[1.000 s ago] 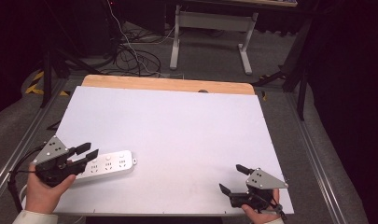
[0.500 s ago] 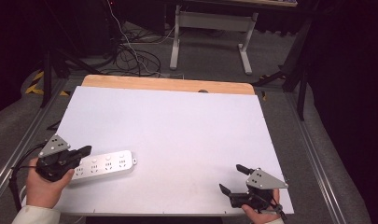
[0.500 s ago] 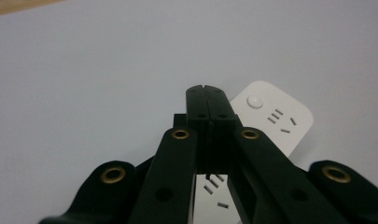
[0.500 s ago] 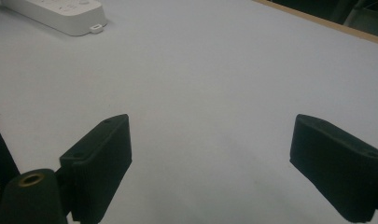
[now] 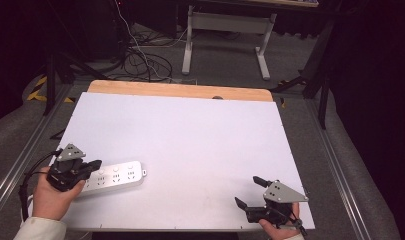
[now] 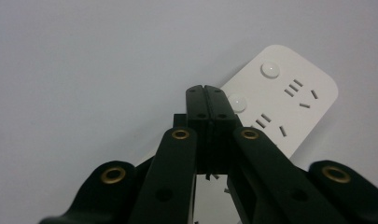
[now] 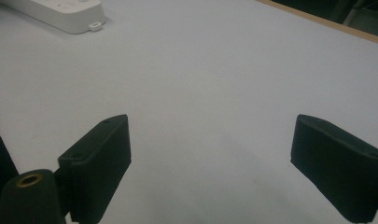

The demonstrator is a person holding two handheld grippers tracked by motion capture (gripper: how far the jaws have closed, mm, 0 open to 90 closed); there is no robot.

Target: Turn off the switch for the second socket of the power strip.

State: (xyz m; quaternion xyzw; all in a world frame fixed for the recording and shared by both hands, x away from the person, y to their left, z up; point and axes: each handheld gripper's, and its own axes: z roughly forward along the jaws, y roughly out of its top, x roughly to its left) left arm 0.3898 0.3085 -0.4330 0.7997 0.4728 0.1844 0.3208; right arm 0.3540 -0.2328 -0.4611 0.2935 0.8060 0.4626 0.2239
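Broadly, a white table [image 5: 190, 135] with a wooden strip along its far edge is seen from the high view, and nearly all of its surface is bare. One white power strip [image 5: 112, 176] is laid flat near the near left corner, its length running roughly along the near edge, with sockets and round buttons facing up. Its left end is overlapped by the left gripper [image 5: 92, 165], which is held in a hand [image 5: 50, 197] coming in at that corner.

In the left gripper view, the jaws are pressed together with no gap between them and nothing is clamped; their closed tip [image 6: 207, 100] is set over the face of the power strip [image 6: 289, 98], just beside one of the round buttons. Whether the tip is actually touching the strip cannot be told.

The right gripper [image 5: 247, 192] is held near the near right corner, well apart from the strip, and its jaws are spread wide over bare table, with nothing between them.

Judged from this, a press on a button or a push on the strip is in hand and is at an early stage: contact is about reached, nothing is gripped or lifted, and no plug or cable is seen on the table.
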